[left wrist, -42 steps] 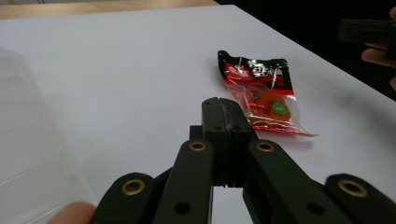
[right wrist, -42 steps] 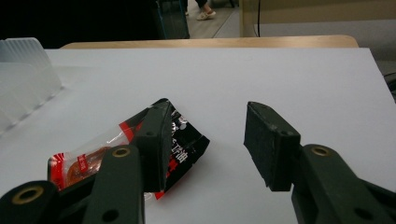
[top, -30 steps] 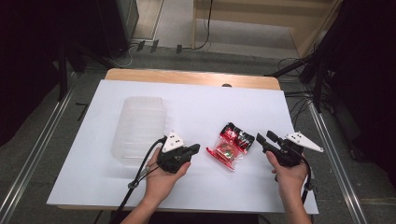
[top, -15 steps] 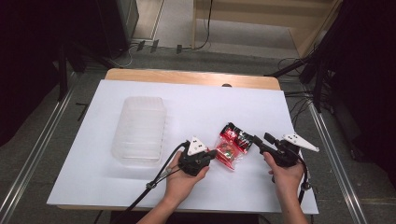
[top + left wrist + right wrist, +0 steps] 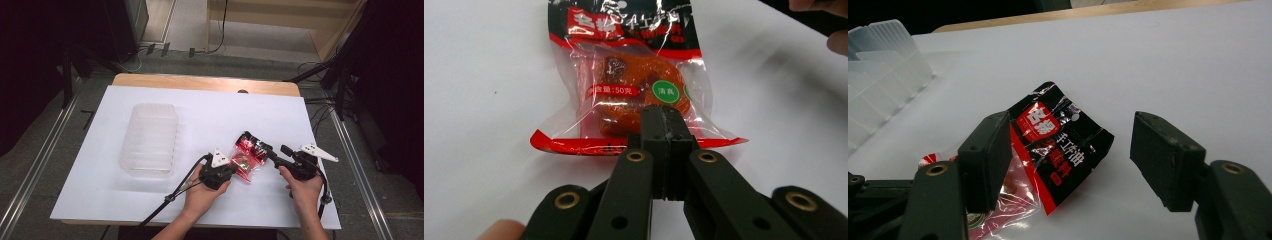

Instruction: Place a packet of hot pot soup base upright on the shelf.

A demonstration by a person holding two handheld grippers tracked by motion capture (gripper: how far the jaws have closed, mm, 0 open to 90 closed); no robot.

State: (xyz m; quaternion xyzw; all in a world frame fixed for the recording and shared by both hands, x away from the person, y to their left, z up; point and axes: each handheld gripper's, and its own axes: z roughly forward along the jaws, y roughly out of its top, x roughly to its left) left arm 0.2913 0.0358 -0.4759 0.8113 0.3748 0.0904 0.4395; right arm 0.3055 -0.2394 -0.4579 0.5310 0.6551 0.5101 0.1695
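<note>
Now my left hand-held gripper (image 5: 664,132), jaws shut empty, nudges the near edge of the snack packet (image 5: 248,155) lying right of the clear tray (image 5: 150,137), while my right hand-held gripper (image 5: 1070,160), just opening, straddles its far end; next, probably a pinch and lift.

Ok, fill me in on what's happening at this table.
A person works at a white table with tongs in each hand, both at a red snack packet lying flat. The left tongs are shut, their tips at the packet's near sealed edge; whether they pinch the film I cannot tell. The right tongs have just been opening and stand open around the packet's black end. A clear plastic tray sits to the left.
</note>
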